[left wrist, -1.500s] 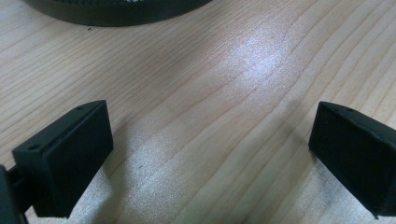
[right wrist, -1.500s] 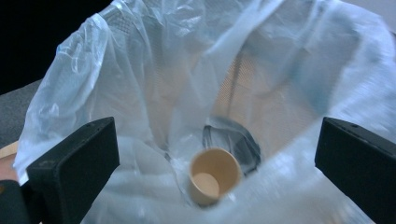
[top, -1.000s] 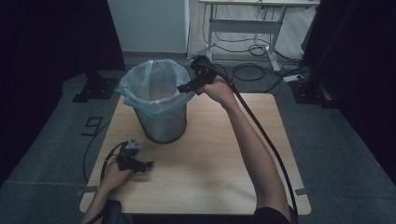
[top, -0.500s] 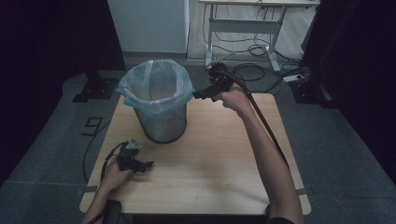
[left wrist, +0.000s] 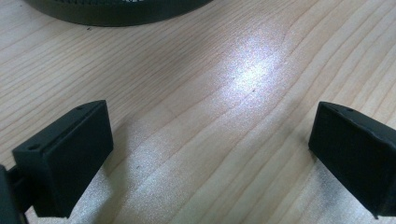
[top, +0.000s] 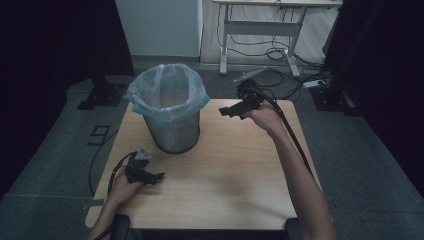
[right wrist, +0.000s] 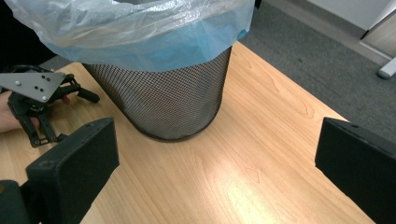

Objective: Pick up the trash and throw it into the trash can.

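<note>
One round black wire-mesh bin (top: 172, 127) with thin blue plastic liner, near the wood-grain worktop's (top: 235, 175) far-left corner; both grippers' (top: 146, 175) (top: 231, 111) fingers (left wrist: 65, 158) (right wrist: 74, 163) spread wide, empty.

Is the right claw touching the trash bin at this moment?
Apart. In the high view, the right claw is held to the right of the trash bin, with bare table between them. The right gripper view shows its jaws wide open, holding nothing.

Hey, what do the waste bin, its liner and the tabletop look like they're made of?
Waste bin: dark wire mesh, probably metal, by the fine see-through grid. Liner: thin translucent bluish plastic film, crinkled and folded over the rim. Tabletop: light wood or wood-look laminate, with grain lines and a soft sheen.
</note>
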Action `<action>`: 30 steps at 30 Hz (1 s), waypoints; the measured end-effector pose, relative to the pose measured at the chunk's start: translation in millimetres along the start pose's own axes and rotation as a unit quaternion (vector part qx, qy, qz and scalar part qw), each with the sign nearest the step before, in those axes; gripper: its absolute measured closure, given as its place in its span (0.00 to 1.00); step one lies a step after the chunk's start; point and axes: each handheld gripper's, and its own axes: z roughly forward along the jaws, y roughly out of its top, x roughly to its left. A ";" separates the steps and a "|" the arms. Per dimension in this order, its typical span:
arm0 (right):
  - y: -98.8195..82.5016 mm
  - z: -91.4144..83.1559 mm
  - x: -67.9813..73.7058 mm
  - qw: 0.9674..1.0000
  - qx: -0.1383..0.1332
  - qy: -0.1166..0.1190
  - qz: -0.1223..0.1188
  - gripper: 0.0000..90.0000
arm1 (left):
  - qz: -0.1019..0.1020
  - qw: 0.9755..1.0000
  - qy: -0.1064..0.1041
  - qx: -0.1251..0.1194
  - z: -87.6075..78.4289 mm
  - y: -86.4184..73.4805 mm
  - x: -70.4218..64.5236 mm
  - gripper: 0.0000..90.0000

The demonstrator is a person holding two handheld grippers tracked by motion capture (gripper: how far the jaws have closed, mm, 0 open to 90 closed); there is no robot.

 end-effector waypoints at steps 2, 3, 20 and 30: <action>-5.9 -1.0 -0.7 1.000 0.002 0.003 0.006 0.00 | -0.001 1.000 0.000 0.000 0.0 0.0 -0.1 0.00; -9.1 -1.3 -1.1 1.000 0.002 0.001 0.005 0.00 | -0.001 1.000 0.000 0.000 0.0 0.0 -0.1 0.00; -59.5 -21.7 -13.2 1.000 0.005 -0.027 0.013 0.00 | -0.002 1.000 0.001 -0.001 0.1 0.0 -0.5 0.00; -93.6 -39.1 -20.8 0.999 -0.002 -0.037 0.036 0.01 | -0.003 1.000 0.002 0.000 -0.1 0.0 -1.0 0.00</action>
